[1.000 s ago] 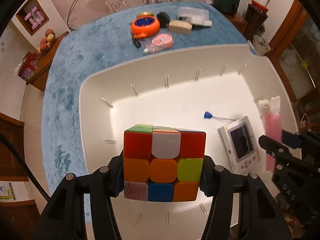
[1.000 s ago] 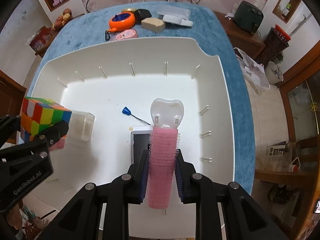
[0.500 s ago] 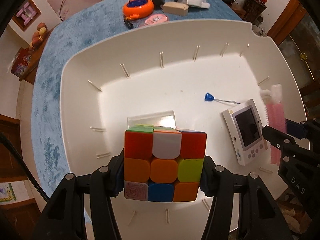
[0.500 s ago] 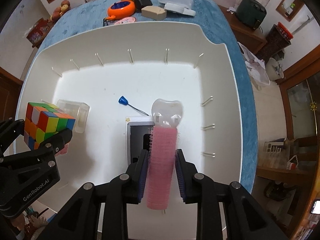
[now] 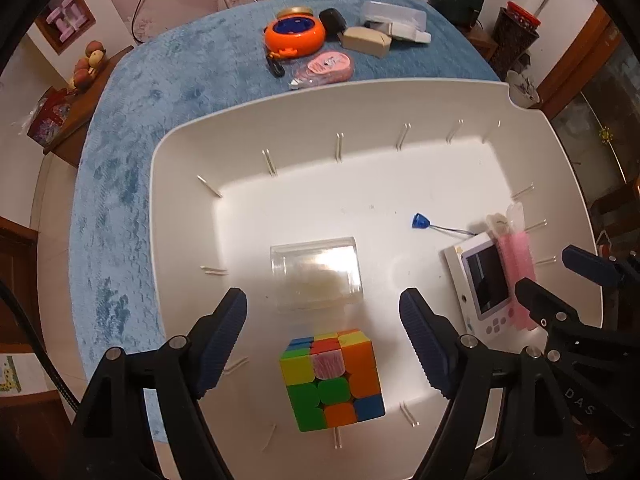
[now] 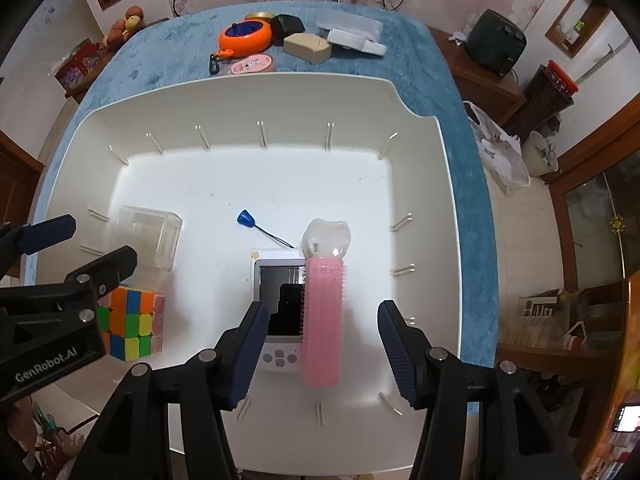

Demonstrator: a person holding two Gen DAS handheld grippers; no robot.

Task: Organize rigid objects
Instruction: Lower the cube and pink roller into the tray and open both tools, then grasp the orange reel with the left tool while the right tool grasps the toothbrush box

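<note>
A multicoloured puzzle cube (image 5: 334, 378) (image 6: 130, 324) rests on the floor of the big white bin (image 5: 248, 128) (image 6: 444, 184), near its front wall. My left gripper (image 5: 322, 340) hovers above it, jaws opening, pads clear of the cube. A pink spiky hair roller with a clear tooth-shaped clip (image 6: 323, 312) (image 5: 514, 256) lies partly across a small white handheld screen device (image 6: 278, 292) (image 5: 482, 280). My right gripper (image 6: 320, 356) straddles the roller, jaws opening, pads not touching it.
In the bin also lie a clear plastic box (image 5: 316, 276) (image 6: 148, 236) and a blue-tipped pin (image 5: 420, 222) (image 6: 246, 218). Beyond the bin, on the blue cloth (image 5: 168, 80), sit an orange round case (image 5: 294, 36), a pink oval tin (image 5: 330, 66), a beige box and white cases.
Both grippers opened. The cube dropped from the left jaws onto the bin floor, and the pink roller left the right jaws and now lies on the handheld device.
</note>
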